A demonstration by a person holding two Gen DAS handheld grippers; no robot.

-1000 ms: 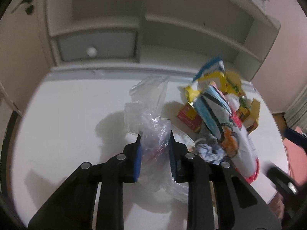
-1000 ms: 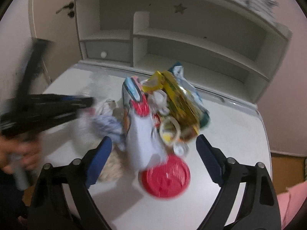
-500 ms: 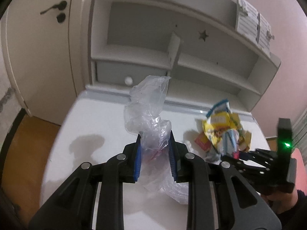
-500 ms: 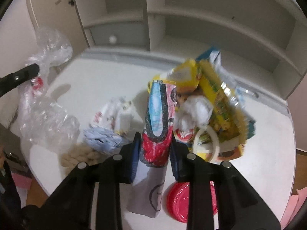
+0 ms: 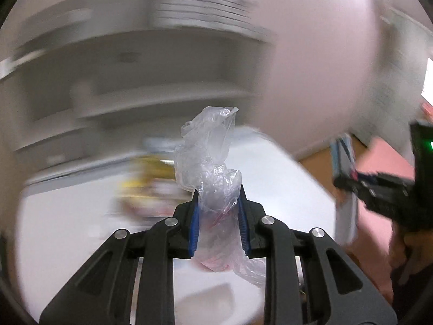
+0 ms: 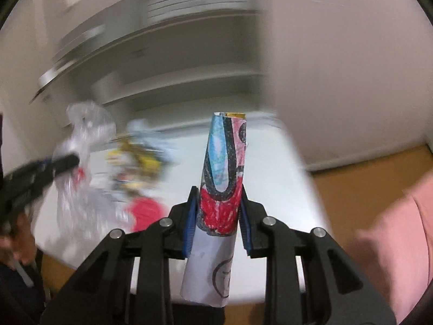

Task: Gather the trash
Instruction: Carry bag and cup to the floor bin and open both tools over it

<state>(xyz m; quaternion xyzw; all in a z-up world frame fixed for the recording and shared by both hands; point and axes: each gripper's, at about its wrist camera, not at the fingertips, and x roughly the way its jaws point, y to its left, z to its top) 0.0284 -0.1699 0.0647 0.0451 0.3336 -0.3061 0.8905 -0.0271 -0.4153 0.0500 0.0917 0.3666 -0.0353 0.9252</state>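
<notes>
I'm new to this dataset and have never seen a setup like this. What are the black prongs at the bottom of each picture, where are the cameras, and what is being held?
No robot here: a person holds a two-finger gripper in each hand, with a wide-angle camera on each that looks along its fingers. In the left wrist view, the left gripper is shut on a crumpled clear plastic bag. In the right wrist view, the right gripper is shut on a folded crayon-coloured paper. Each view also catches the other gripper at its edge. Beyond lies a white table with a blurred pile of wrappers and a red lid.
</notes>
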